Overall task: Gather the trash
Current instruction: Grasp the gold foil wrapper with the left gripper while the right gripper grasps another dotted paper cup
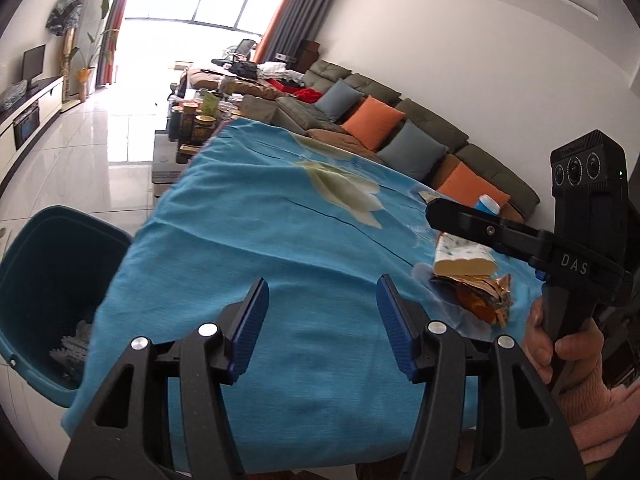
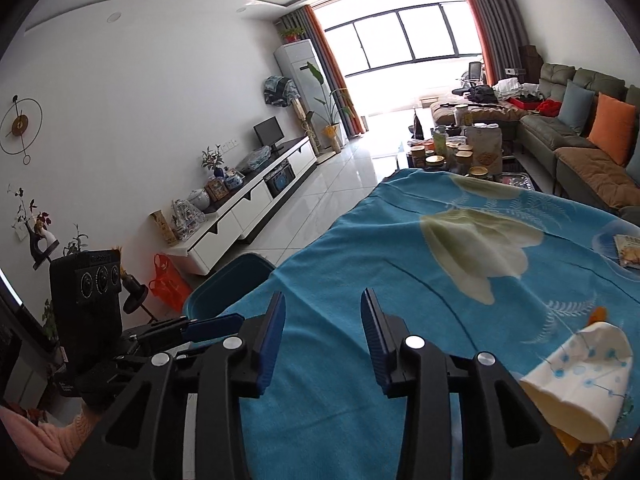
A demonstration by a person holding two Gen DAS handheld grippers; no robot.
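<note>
A table under a blue flowered cloth (image 1: pixel 280 232) fills both views. My left gripper (image 1: pixel 320 320) is open and empty above its near edge. Right of it lie a squashed white paper cup with blue dots (image 1: pixel 464 258) and a crumpled gold-orange wrapper (image 1: pixel 484 296). My right gripper (image 2: pixel 322 336) is open and empty over the cloth (image 2: pixel 400 280); the paper cup (image 2: pixel 580 384) lies to its right. A small snack packet (image 2: pixel 629 250) lies at the far right. A teal trash bin (image 1: pixel 44 280) stands at the table's left side with white trash inside; its rim shows in the right wrist view (image 2: pixel 228 280).
A sofa (image 1: pixel 400 120) with orange and grey cushions runs along the right wall. A coffee table crowded with jars (image 2: pixel 456 152) stands beyond the cloth. A TV cabinet (image 2: pixel 248 208) lines the left wall, with an orange bag (image 2: pixel 168 280) on the tiled floor.
</note>
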